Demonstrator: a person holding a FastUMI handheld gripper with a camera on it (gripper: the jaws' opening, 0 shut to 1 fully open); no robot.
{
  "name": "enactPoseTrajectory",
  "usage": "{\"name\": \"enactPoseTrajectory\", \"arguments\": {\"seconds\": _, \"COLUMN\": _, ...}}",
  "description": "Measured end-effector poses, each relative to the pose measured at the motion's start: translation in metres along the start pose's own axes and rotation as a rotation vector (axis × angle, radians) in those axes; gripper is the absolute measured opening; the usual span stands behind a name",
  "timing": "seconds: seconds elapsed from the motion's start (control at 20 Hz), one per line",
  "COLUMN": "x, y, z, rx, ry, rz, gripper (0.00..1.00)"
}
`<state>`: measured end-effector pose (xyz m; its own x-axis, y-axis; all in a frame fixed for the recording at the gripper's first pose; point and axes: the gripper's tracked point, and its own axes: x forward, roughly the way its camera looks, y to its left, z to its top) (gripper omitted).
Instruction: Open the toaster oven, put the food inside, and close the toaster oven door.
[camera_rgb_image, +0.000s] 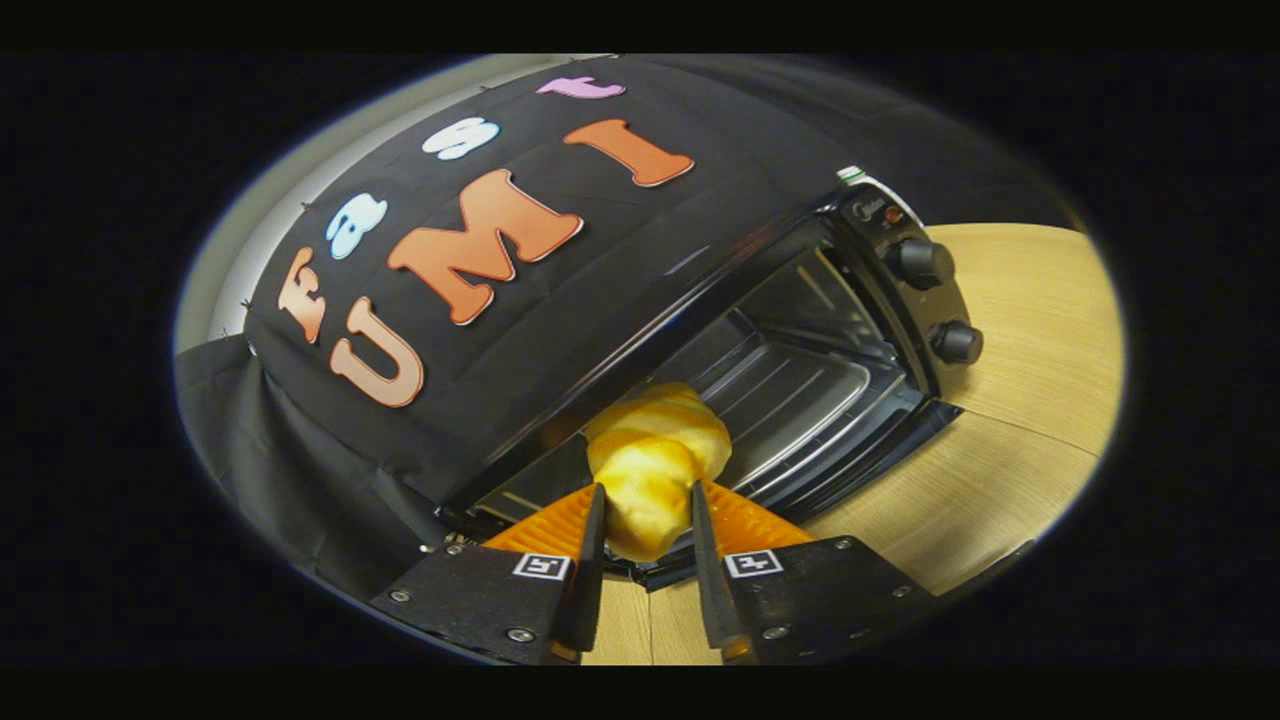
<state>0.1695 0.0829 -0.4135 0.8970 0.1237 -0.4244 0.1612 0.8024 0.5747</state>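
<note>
The hand-held gripper (646, 500) is narrowed to a small gap, its two orange ribbed fingers (555, 522) pressing from either side on a golden-yellow, glossy croissant-shaped piece of food (655, 462); the food is pinched at its lower half, and its broader, twisted upper part rises past the fingertips. Just beyond the fingers stands the black toaster oven (800, 360) with its door (540, 490) dropped open; the dark door panel lies flat under and ahead of the fingers. The held food sits at the mouth of the oven, over the inner edge of the door, in front of the metal tray and wire rack (790, 395) inside the cavity; whether it touches the door cannot be told. Two round black knobs (940, 300) sit on the oven's control panel, to the right of the cavity. The oven rests on a light wood-grain bench (1020, 400), which shows beside the oven and between the gripper's black bodies.
</note>
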Motion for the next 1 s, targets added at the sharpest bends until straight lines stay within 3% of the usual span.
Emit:
{"name": "enactPoseTrajectory", "arguments": {"seconds": 0.3, "x": 0.036, "y": 0.001, "z": -0.002, "rx": -0.005, "ry": -0.009, "rz": 0.010, "gripper": 0.42}}
{"name": "enactPoseTrajectory", "arguments": {"seconds": 0.35, "x": 0.037, "y": 0.002, "z": 0.000, "rx": -0.014, "ry": -0.012, "rz": 0.009, "gripper": 0.51}}
{"name": "enactPoseTrajectory", "arguments": {"seconds": 0.5, "x": 0.034, "y": 0.001, "z": 0.006, "rx": -0.050, "ry": -0.049, "rz": -0.003, "gripper": 0.61}}
{"name": "enactPoseTrajectory", "arguments": {"seconds": 0.75, "x": 0.014, "y": -0.004, "z": 0.010, "rx": -0.090, "ry": -0.063, "rz": -0.034, "gripper": 0.95}}
{"name": "enactPoseTrajectory", "arguments": {"seconds": 1.0, "x": -0.040, "y": -0.003, "z": 0.023, "rx": -0.177, "ry": -0.101, "rz": -0.057, "gripper": 0.99}}
